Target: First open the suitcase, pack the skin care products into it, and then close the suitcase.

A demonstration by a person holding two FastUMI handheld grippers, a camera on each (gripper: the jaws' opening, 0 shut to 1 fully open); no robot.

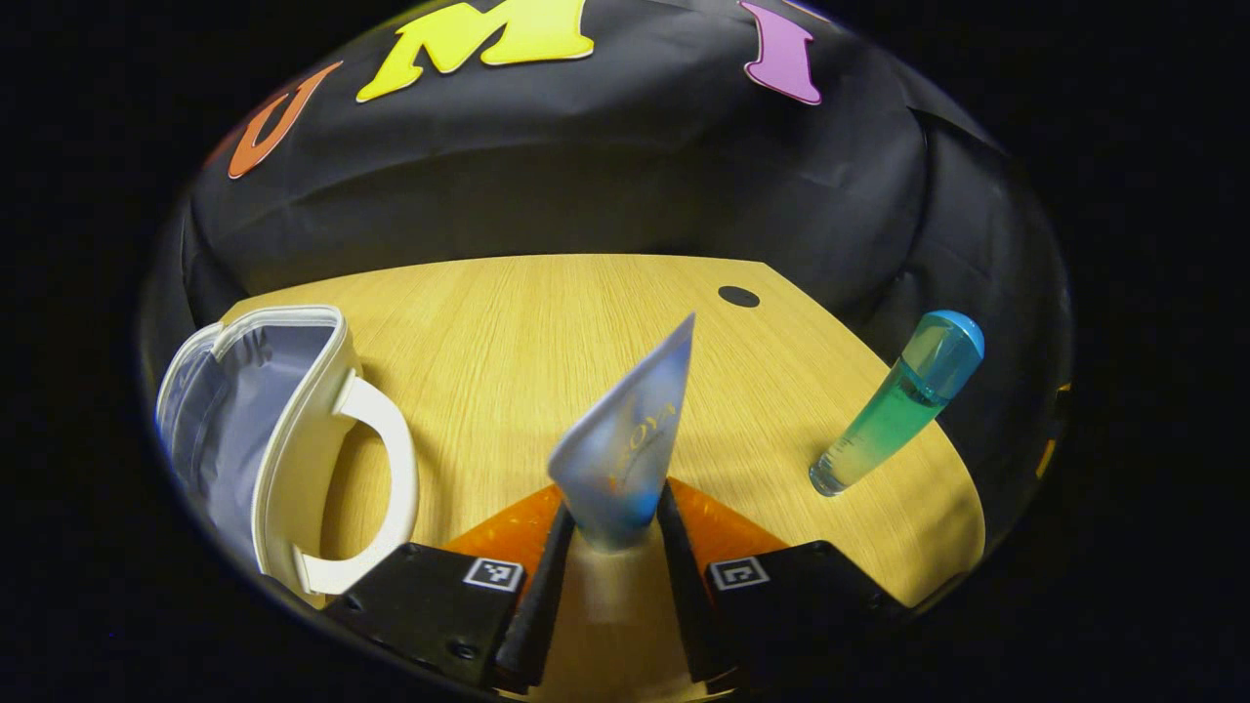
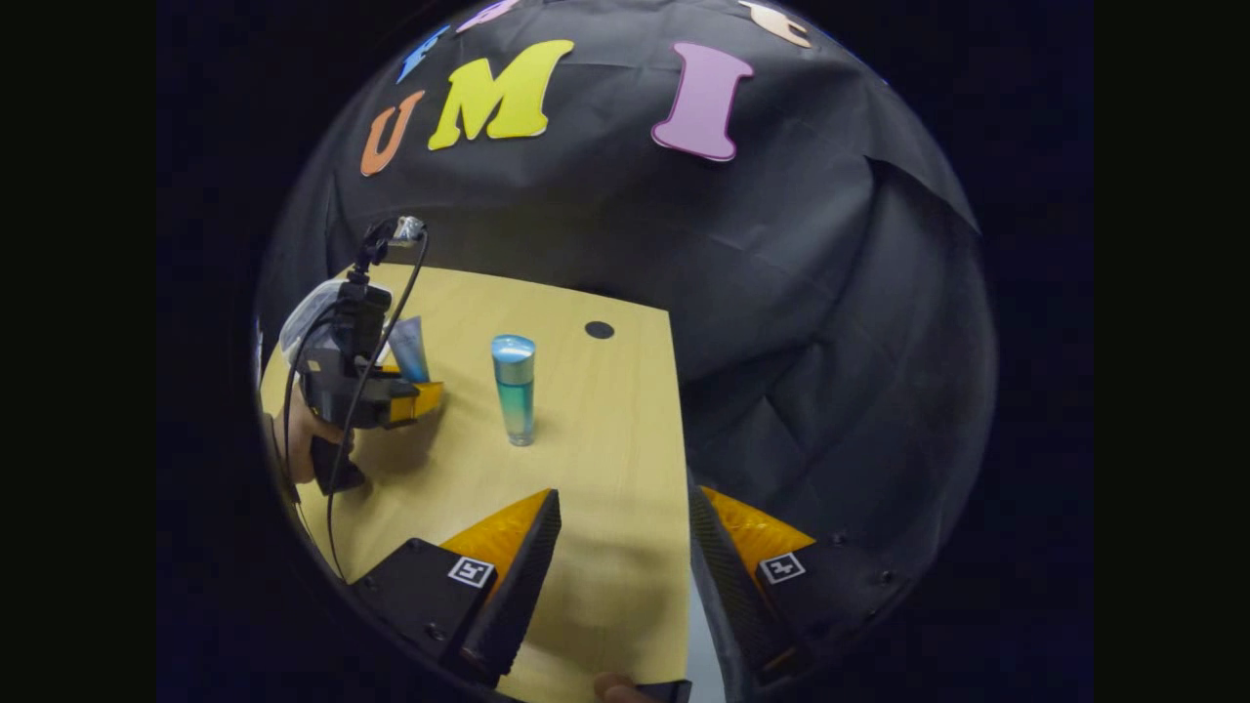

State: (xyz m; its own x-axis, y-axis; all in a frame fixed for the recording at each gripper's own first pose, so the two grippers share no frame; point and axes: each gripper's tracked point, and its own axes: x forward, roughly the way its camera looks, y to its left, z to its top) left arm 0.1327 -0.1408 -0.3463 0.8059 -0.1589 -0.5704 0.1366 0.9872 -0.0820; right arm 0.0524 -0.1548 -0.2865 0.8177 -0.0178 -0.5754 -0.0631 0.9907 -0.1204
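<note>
My left gripper (image 1: pixel 615 503) is shut on the lower end of a frosted blue tube (image 1: pixel 630 430), which points up and away over the table. The small white suitcase (image 1: pixel 293 430) stands at the left with its handle toward me, open enough to show its pale lining. A blue-green bottle (image 1: pixel 898 405) with a blue cap stands upright at the right. In the right gripper view my right gripper (image 2: pixel 625 508) hangs open over the table's near edge, holding nothing. Farther off stand the bottle (image 2: pixel 514 391) and the left gripper (image 2: pixel 366 395) with the tube (image 2: pixel 410 350), held by a hand.
The wooden table (image 1: pixel 547 332) has a dark round hole (image 1: pixel 738 296) near its far edge. Its right edge (image 2: pixel 676 430) drops off beside the black cloth wall. A cable (image 2: pixel 376 371) hangs from the left gripper. The white suitcase (image 2: pixel 308 312) lies behind that gripper.
</note>
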